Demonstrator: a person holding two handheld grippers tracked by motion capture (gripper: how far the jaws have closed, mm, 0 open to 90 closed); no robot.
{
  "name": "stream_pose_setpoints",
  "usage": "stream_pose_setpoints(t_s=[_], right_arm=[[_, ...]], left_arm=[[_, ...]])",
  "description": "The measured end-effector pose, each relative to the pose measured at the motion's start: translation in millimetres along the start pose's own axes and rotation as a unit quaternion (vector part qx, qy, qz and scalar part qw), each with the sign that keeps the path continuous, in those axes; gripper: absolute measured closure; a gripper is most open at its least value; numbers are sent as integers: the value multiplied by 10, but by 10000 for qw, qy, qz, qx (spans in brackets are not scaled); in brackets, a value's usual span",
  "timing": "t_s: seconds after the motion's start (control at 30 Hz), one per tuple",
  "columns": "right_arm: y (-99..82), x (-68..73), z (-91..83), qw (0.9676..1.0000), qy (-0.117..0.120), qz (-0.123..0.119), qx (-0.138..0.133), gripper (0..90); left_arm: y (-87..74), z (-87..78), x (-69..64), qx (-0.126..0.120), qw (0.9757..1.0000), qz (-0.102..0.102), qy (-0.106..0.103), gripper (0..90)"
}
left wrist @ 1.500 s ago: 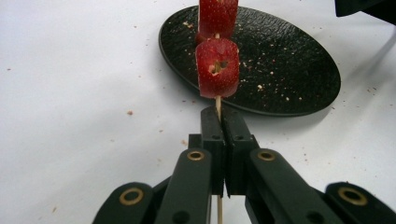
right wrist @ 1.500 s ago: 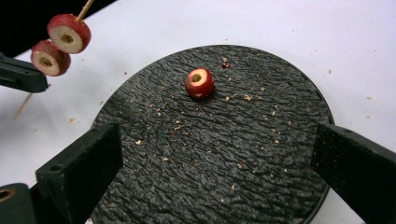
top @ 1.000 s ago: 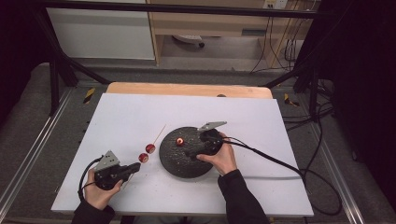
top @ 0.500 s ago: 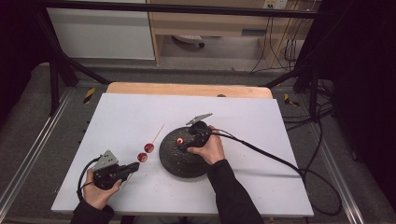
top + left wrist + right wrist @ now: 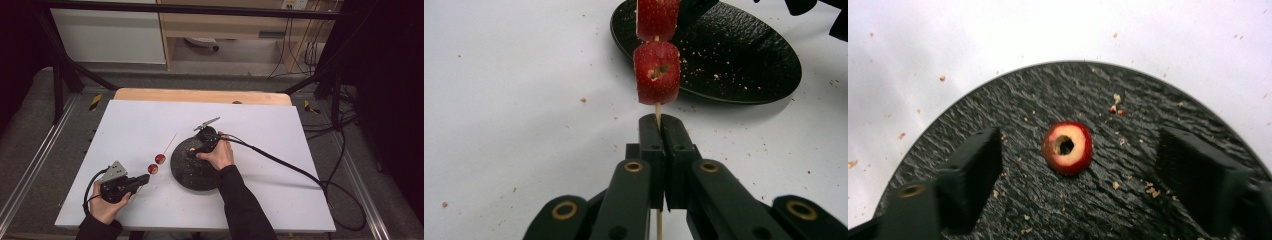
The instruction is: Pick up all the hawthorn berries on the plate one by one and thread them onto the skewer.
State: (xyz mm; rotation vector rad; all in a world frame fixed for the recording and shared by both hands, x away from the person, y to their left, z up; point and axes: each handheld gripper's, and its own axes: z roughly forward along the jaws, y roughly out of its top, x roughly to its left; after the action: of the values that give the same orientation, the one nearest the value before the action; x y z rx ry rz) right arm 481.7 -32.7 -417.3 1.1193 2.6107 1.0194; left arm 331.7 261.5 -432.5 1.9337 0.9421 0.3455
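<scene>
Cored red slice (image 5: pixel 1067 148), rough blk plate (image 5: pixel 1048 95)

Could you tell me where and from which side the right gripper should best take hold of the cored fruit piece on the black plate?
Grip the fruit piece across its red outer sides, coming straight down from above. It lies flat on the plate with its hole facing up, already centred between the right gripper's jaws, which have just been closing.

Cored fruit piece (image 5: pixel 1067 148) on black plate (image 5: pixel 1048 95) between tool jaws
</scene>
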Motion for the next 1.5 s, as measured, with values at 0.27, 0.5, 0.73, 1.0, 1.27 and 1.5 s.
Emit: stream_pose_setpoints(t_s=[0.27,0.5,0.73,1.0,1.27,1.5], right_arm=[[20,-20,35,9998,125,110,-50,428],[46,-2,78,9995,244,190,49,519],[47,-4,130,9993,250,186,181,570],[48,-6,133,9990,249,268,250,624],[60,4,92,9988,241,379,203,630],[86,27,-49,9987,248,441,116,631]], left_arm=[[0,3,1,7,10000,2,5,884],[0,2,4,14,10000,-2,0,884],[0,1,4,16,10000,-7,1,884],[5,1,-5,11,10000,11,-8,884],[6,1,-8,15,10000,23,-13,884],[9,6,-24,26,10000,41,-19,884]])
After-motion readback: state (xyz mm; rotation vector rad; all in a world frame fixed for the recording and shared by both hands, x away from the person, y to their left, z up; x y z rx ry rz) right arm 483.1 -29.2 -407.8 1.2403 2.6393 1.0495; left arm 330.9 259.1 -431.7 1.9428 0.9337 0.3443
